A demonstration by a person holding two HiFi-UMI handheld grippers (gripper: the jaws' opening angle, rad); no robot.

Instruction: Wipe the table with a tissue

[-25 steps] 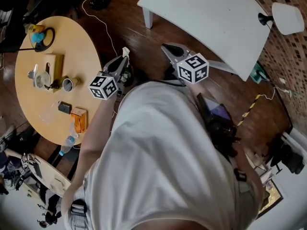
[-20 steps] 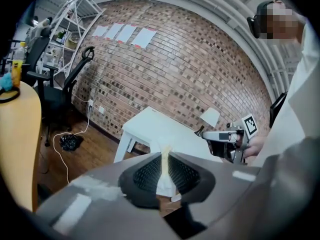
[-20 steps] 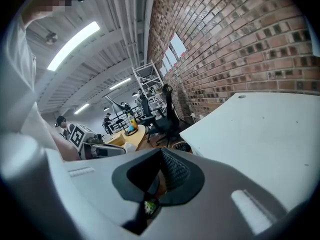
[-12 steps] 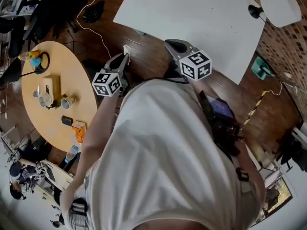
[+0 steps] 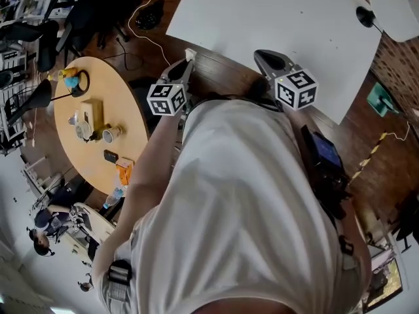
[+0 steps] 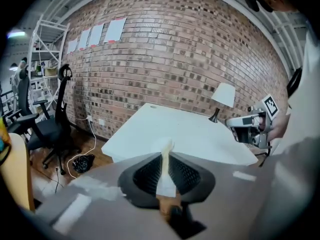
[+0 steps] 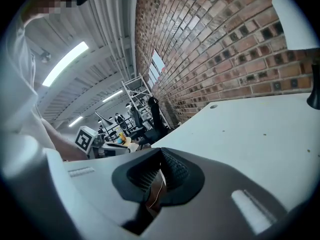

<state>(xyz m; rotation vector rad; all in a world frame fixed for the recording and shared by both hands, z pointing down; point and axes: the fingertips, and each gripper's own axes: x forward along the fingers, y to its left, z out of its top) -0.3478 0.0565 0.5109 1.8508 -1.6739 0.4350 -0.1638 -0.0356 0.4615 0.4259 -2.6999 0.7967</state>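
Note:
My left gripper [image 5: 188,61] is shut on a white tissue [image 5: 190,53], whose tip sticks up past the fingertips. In the left gripper view the tissue [image 6: 164,180] stands pinched between the dark pads [image 6: 145,176], pointing at the white table [image 6: 170,131]. The left gripper's tip is at the near edge of that white table [image 5: 281,18]. My right gripper [image 5: 267,56] reaches just over the same edge, to the right of the left one. Its jaws [image 7: 162,153] meet at the tips with nothing between them, above the white tabletop [image 7: 250,129]. My right gripper [image 6: 248,127] also shows in the left gripper view.
A round wooden table [image 5: 75,152] with cups, a box and a bottle stands to the left. A white lamp [image 5: 393,2] sits at the white table's far right corner. A cable [image 5: 141,28] trails on the wooden floor; an office chair [image 6: 50,126] stands by the brick wall.
Both grippers have swung away from the round wooden table toward the white table, and their tips now reach its near edge. The tissue stays pinched in the left gripper.

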